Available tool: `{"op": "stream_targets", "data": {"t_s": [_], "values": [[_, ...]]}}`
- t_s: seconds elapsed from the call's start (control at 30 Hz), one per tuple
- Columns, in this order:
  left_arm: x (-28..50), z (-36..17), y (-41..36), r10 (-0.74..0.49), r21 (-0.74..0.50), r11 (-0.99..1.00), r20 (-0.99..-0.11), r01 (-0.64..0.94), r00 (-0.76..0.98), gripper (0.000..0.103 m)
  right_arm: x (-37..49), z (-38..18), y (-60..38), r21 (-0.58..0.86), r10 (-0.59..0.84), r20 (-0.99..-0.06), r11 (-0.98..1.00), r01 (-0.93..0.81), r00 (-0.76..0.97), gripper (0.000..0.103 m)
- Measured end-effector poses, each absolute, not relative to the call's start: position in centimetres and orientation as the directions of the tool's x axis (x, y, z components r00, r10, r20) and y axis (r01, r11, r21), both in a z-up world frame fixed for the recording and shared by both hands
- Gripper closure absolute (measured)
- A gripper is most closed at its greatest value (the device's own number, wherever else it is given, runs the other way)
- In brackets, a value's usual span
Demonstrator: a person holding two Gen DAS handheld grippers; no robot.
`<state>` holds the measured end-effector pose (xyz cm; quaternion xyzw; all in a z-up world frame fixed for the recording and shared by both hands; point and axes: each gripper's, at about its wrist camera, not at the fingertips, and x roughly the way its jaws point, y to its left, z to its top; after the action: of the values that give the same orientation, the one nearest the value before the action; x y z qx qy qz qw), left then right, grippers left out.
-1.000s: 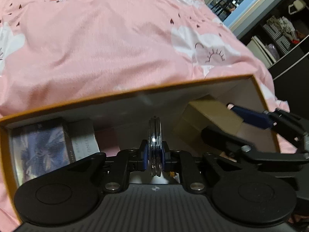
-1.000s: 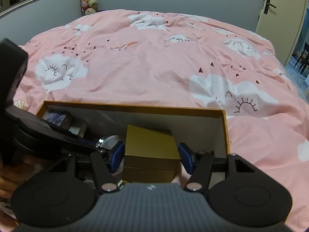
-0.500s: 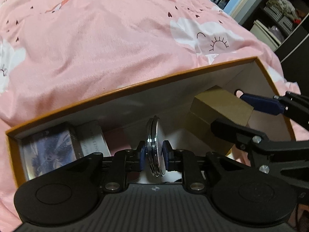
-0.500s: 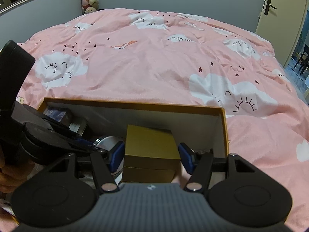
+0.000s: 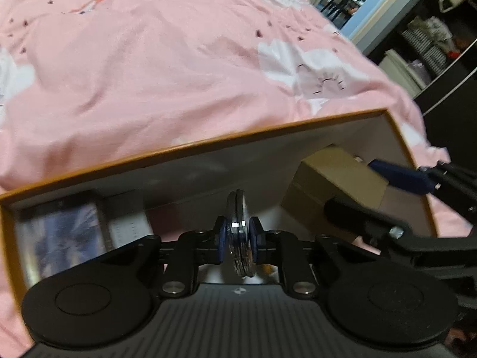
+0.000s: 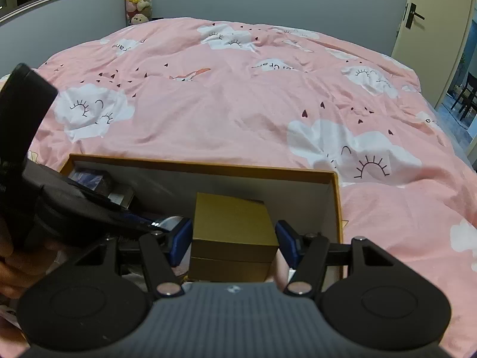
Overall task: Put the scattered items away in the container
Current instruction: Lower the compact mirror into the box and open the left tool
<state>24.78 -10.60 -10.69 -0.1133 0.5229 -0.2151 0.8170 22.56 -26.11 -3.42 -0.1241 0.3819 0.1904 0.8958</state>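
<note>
An orange-rimmed cardboard box (image 5: 190,147) lies open on the pink bed; it also shows in the right wrist view (image 6: 208,165). My left gripper (image 5: 237,240) is shut on a round silver tin (image 5: 238,229), held on edge inside the box. My right gripper (image 6: 232,240) is open, its blue pads either side of a gold cube box (image 6: 232,226) that sits in the box's right part; a small gap shows on each side. The gold box (image 5: 334,185) also appears in the left wrist view. A dark blue packet (image 5: 59,238) lies at the box's left end.
The pink cloud-print duvet (image 6: 238,104) surrounds the box. A white carton (image 5: 125,226) sits beside the blue packet. Dark shelving (image 5: 432,44) stands right of the bed. A door (image 6: 432,29) is at the far right.
The left gripper has shifted slightly with the tin, and its view is motion-blurred. The right gripper stays around the gold box with its pads as wide as before.
</note>
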Motion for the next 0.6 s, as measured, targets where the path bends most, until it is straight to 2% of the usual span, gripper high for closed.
{"op": "stream_targets", "data": {"t_s": [0.13,0.3,0.43,0.6], "values": [[25.0,-10.7,-11.2,-0.446,-0.379,0.894,-0.815,0.241,0.371,0.086,22.6,-3.4,-26.2,-0.081,0.24,-0.732,0.899,-0.431,0.638,0.039],[24.7,-10.2,-11.4,-0.348,-0.269,0.932,-0.85,0.241,0.396,0.075,22.5,-3.5,-26.0,-0.089,0.238,-0.734,0.895,-0.437,0.637,0.039],[24.4,-9.8,-11.2,-0.308,-0.22,0.944,-0.854,0.244,0.42,0.074,22.5,-3.6,-26.0,-0.089,0.238,-0.734,0.895,-0.438,0.636,0.039],[24.2,-9.2,-10.7,-0.32,-0.233,0.941,-0.845,0.244,0.428,0.074,22.5,-3.6,-26.0,-0.091,0.236,-0.734,0.895,-0.437,0.637,0.039]]}}
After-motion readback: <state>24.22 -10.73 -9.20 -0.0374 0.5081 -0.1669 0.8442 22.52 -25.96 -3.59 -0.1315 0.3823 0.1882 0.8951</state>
